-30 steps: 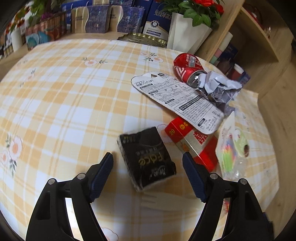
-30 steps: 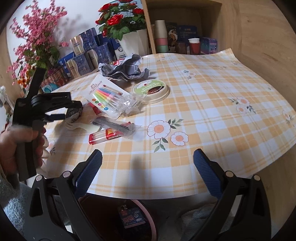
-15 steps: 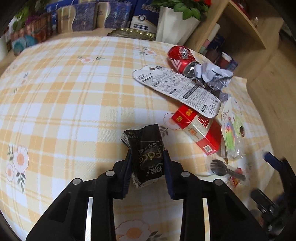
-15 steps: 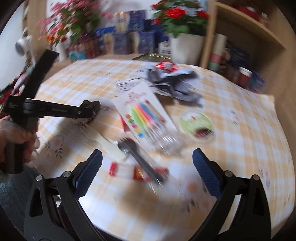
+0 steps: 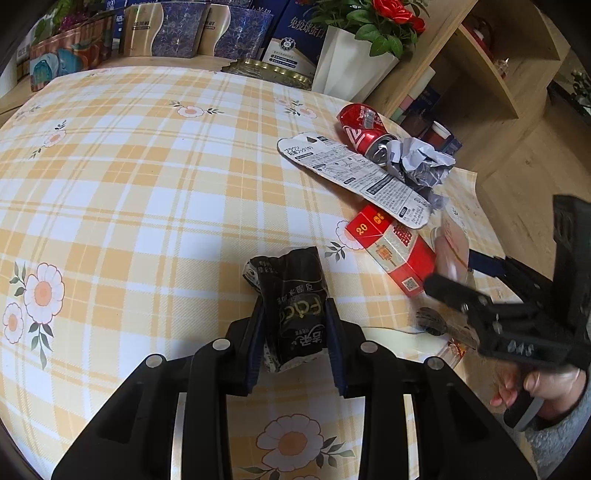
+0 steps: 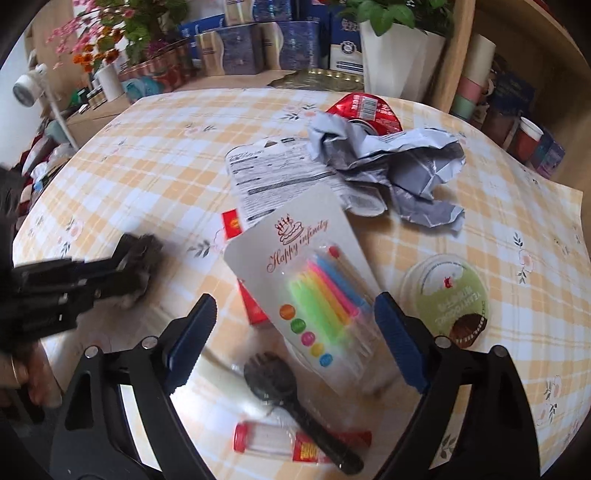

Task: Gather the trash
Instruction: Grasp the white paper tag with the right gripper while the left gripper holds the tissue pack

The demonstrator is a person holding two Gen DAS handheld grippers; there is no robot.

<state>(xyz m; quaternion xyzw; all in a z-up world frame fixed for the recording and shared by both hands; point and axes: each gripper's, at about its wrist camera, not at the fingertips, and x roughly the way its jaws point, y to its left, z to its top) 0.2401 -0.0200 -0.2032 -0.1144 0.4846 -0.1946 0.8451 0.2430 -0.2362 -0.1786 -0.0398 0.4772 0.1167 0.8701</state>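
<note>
My left gripper (image 5: 294, 325) is shut on a black crumpled wrapper (image 5: 295, 295) just above the checked tablecloth (image 5: 147, 184). My right gripper (image 6: 295, 328) is open, its fingers either side of a candle blister pack (image 6: 314, 277). In front of it lie a black plastic spoon (image 6: 295, 398) and a small red-capped tube (image 6: 273, 439). Further back are a crumpled grey paper (image 6: 399, 170), a crushed red can (image 5: 364, 131), a printed card (image 5: 354, 177), a red box (image 5: 391, 251) and a green lid (image 6: 450, 295).
A white flower pot (image 5: 347, 62), blue boxes (image 5: 184, 33) and a gold tray (image 5: 269, 72) stand at the table's far edge. A wooden shelf with cups (image 6: 517, 110) rises at the right. The left gripper shows blurred in the right wrist view (image 6: 92, 280).
My left gripper closed on the black wrapper and lifted it slightly. My right gripper swung from the table's front edge in over the candle pack and spoon.
</note>
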